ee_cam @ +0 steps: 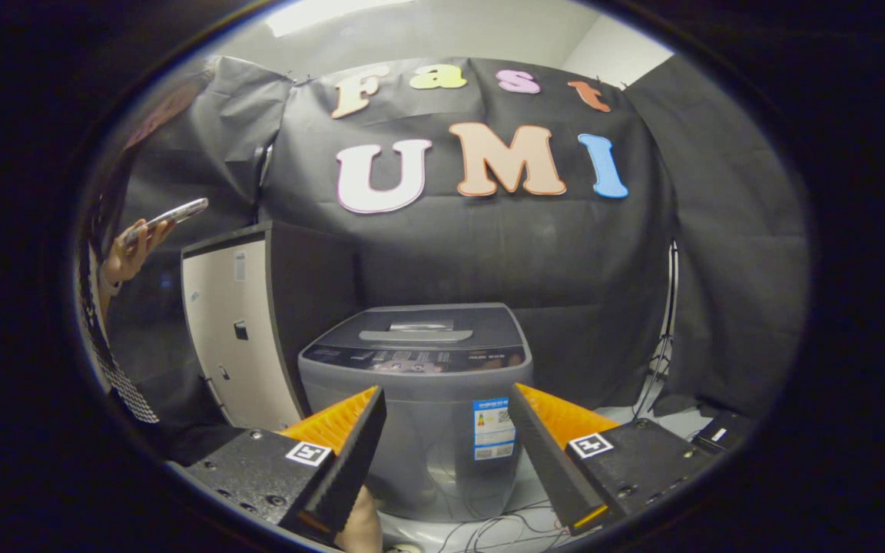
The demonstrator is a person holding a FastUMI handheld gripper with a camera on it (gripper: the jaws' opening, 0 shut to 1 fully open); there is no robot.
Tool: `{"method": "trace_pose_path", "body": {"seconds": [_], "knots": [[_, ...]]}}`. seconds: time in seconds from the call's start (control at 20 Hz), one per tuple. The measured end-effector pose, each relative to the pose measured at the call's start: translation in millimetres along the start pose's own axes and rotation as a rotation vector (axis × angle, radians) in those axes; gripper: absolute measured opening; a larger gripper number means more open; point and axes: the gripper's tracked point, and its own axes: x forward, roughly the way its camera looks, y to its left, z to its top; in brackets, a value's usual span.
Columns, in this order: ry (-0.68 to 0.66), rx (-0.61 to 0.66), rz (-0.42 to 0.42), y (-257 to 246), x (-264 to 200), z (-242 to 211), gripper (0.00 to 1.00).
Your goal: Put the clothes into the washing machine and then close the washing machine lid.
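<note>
A grey top-loading washing machine [419, 399] stands on the floor straight ahead of my fingers, some way beyond them. Its dark lid [421, 332] lies flat and shut, with a grey handle on top. My gripper [446, 411] is open, its two orange-and-black fingers spread wide with nothing between them; the machine's front shows through the gap. No clothes are visible.
A white cabinet [231, 338] with a dark side stands left of the machine. A person's hand [131, 250] holding a phone [170, 215] is at the far left. Cables [504, 530] lie on the floor by the machine's base. A black box [723, 430] sits at right.
</note>
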Motion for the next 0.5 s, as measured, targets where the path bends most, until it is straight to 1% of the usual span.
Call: {"method": "trace_pose_path", "body": {"seconds": [0.15, 0.25, 0.35, 0.4, 0.5], "knots": [[0.001, 0.044, 0.025, 4, -4, -3, 0.97], [-0.012, 0.092, 0.003, -3, -8, -1, 0.97], [-0.064, 0.151, -0.009, -18, -13, 4, 0.97], [-0.035, 0.175, -0.019, -23, -12, 1, 0.97], [-0.036, 0.199, -0.035, -29, -14, 0, 0.97]]}}
